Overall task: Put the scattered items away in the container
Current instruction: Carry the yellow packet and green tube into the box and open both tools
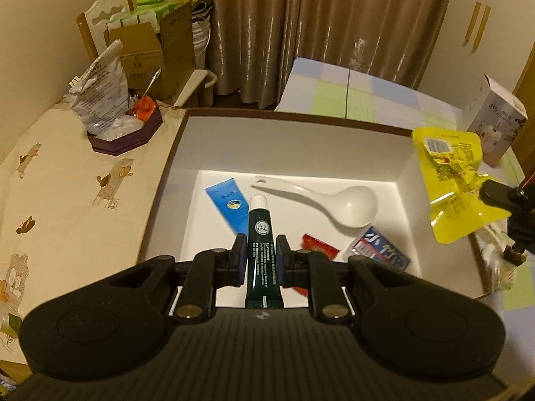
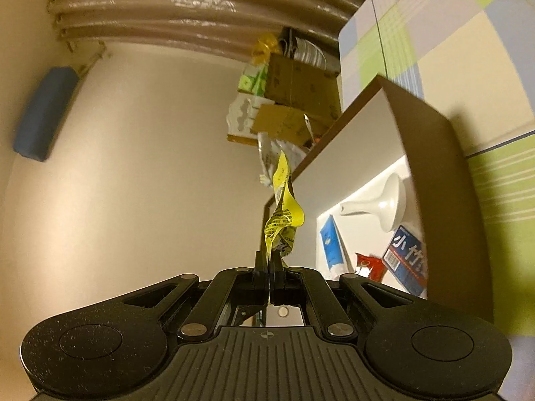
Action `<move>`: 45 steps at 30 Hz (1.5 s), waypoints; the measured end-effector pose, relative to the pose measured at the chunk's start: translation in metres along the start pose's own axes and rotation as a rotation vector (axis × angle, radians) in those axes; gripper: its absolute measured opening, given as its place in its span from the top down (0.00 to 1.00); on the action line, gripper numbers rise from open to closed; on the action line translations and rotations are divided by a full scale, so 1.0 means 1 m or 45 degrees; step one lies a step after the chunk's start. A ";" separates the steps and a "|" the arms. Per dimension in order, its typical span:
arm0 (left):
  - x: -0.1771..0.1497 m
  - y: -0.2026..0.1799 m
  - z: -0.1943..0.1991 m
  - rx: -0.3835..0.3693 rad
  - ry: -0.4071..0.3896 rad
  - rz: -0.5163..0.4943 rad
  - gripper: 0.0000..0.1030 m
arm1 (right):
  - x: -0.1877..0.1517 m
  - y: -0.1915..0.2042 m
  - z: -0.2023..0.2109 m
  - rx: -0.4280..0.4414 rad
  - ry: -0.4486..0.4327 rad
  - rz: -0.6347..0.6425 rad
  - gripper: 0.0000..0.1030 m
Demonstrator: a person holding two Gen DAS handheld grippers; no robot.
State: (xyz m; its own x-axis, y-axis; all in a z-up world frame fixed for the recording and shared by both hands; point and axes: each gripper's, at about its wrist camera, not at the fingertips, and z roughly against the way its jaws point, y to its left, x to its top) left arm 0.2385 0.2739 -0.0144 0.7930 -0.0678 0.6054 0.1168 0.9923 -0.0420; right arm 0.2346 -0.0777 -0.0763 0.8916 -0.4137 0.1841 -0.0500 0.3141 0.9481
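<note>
Centrally, a green tube (image 1: pixel 260 250) is clamped by the left gripper (image 1: pixel 261 260) over the white box (image 1: pixel 294 147) (brown-rimmed); a yellow pouch (image 2: pixel 282 220) is pinched by the right gripper (image 2: pixel 269 267), mid-frame.

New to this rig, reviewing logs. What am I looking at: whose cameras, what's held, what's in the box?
No robot arm: a person holds a two-finger gripper in each hand, each with a fisheye camera looking along its fingers. In the left wrist view, the left gripper clamps a dark green tube above the white box. In the right wrist view, the right gripper pinches a yellow packet near the box edge. Inside lie a white spoon, blue tube, red sachet and blue packet.
</note>
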 end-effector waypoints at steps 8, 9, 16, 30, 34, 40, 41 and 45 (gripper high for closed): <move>-0.003 0.020 -0.018 -0.023 0.053 -0.050 0.87 | -0.007 0.008 -0.041 -0.149 0.076 0.073 0.97; -0.003 0.022 -0.020 -0.026 0.059 -0.055 0.87 | -0.008 0.009 -0.045 -0.167 0.084 0.079 0.97; -0.002 0.030 -0.032 -0.040 0.079 -0.085 0.87 | -0.015 0.012 -0.066 -0.312 0.150 0.123 0.97; -0.003 0.028 -0.056 -0.067 0.139 -0.133 0.87 | -0.036 0.017 -0.091 -0.579 0.273 0.331 0.97; -0.003 0.028 -0.060 -0.071 0.148 -0.131 0.87 | -0.041 0.017 -0.099 -0.653 0.290 0.401 0.97; -0.002 0.029 -0.064 -0.071 0.162 -0.131 0.87 | -0.045 0.020 -0.105 -0.733 0.330 0.496 0.51; -0.002 0.029 -0.065 -0.071 0.165 -0.131 0.87 | -0.046 0.022 -0.103 -0.739 0.315 0.506 0.15; -0.003 0.028 -0.068 -0.074 0.182 -0.135 0.86 | -0.049 0.031 -0.103 -0.746 0.286 0.594 0.14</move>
State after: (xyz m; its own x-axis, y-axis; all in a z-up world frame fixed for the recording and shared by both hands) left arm 0.2799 0.2943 -0.0712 0.8506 -0.1900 0.4903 0.2357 0.9713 -0.0324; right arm 0.2354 0.0400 -0.0828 0.9097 0.0350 0.4137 -0.2518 0.8387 0.4828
